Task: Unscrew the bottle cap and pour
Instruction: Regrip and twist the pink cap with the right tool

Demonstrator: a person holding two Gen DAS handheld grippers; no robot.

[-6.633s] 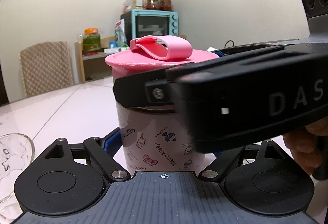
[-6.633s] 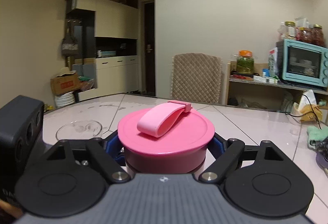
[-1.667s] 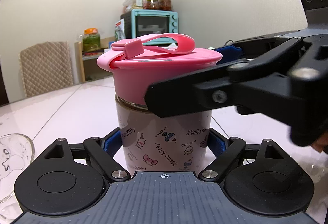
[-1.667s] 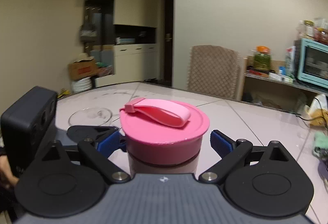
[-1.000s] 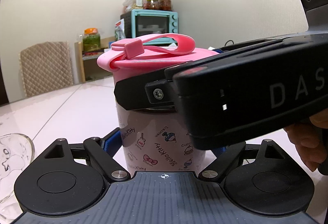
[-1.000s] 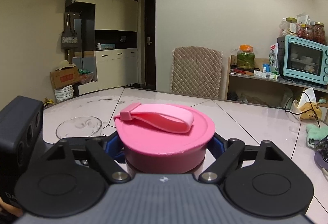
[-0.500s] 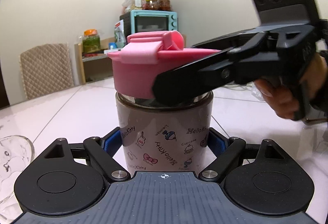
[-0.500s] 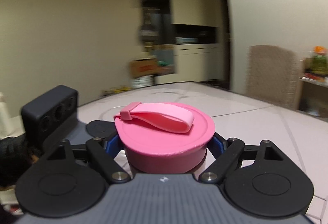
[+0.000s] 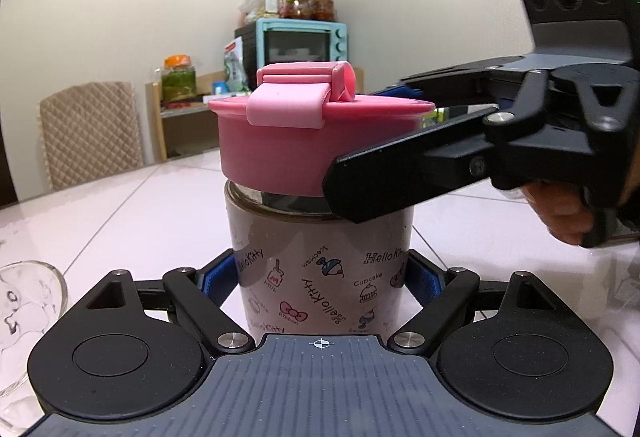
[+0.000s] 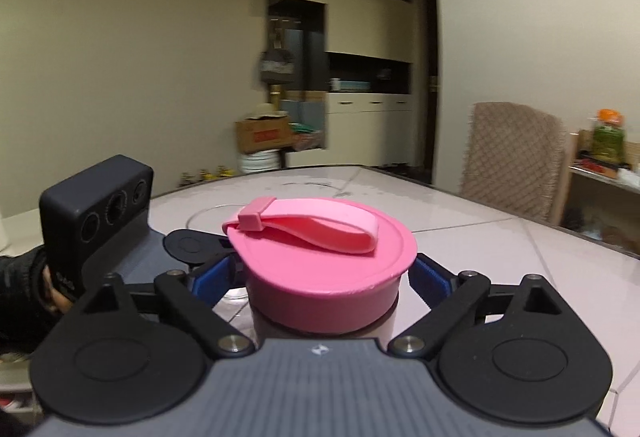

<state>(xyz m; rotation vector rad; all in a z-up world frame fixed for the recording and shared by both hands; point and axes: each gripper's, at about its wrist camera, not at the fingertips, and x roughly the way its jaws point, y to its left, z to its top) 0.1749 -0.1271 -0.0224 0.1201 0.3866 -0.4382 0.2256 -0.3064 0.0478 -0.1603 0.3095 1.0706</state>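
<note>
A brown Hello Kitty bottle [image 9: 320, 265] stands on the pale table. My left gripper [image 9: 322, 281] is shut on its body, blue pads on both sides. Its pink cap [image 9: 316, 141] with a pink strap sits raised and slightly tilted, showing the glass neck below. My right gripper [image 10: 324, 277] is shut on the pink cap [image 10: 324, 277]; it reaches in from the right in the left wrist view [image 9: 460, 157]. The left gripper's body [image 10: 96, 209] shows at the left in the right wrist view.
A clear glass bowl [image 9: 24, 301] sits on the table at the left, also seen behind the cap [image 10: 208, 217]. A quilted chair [image 9: 88, 133], a shelf with a teal oven [image 9: 300, 41] and jars stand beyond the table.
My right gripper has swung round the bottle with the cap, turning it; the strap's clasp now faces the left camera. The cap sits higher, showing the neck. The left gripper has stayed put.
</note>
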